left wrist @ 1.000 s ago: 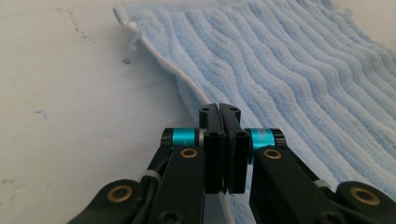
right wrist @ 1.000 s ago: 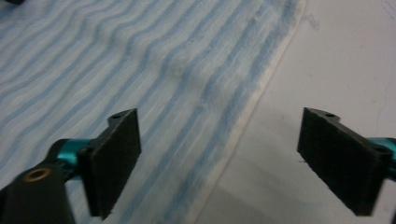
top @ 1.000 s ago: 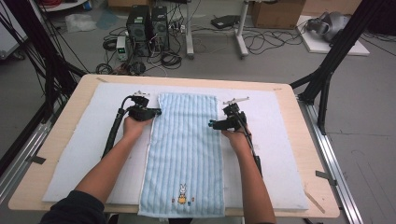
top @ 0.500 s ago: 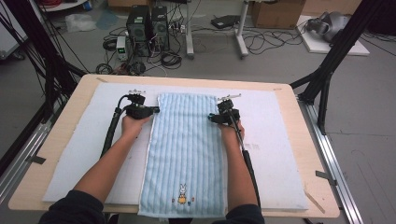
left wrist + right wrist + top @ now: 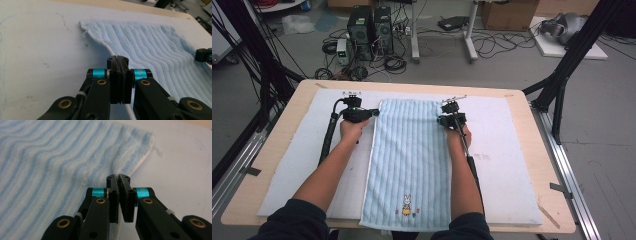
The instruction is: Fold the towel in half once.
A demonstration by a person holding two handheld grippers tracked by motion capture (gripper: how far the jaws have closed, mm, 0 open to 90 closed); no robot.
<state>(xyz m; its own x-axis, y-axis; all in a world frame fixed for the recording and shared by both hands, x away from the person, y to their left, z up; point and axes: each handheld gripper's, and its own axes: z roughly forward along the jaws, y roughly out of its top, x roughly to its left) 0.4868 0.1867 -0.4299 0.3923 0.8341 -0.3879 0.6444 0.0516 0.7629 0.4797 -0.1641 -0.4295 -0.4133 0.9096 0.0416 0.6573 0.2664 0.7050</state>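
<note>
Towel point(image 5: 409, 160), one light blue striped one, is laid flat lengthwise on the white mat point(image 5: 507, 165) covering the table point(image 5: 287, 100), a little bunny stitched near the close end. Its far left edge is pinched by the left gripper point(image 5: 373, 113), jaws pressed together on the hem. The far right edge is clamped by the right gripper point(image 5: 440, 120), jaws closed too. Two grippers, one towel.

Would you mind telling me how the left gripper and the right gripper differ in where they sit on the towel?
The left gripper meets the towel at its left edge; the right gripper is at its right edge. Left jaws press flat together; right jaws show a slight gap lower down. Both sit near the far end, jaws closed.
</note>
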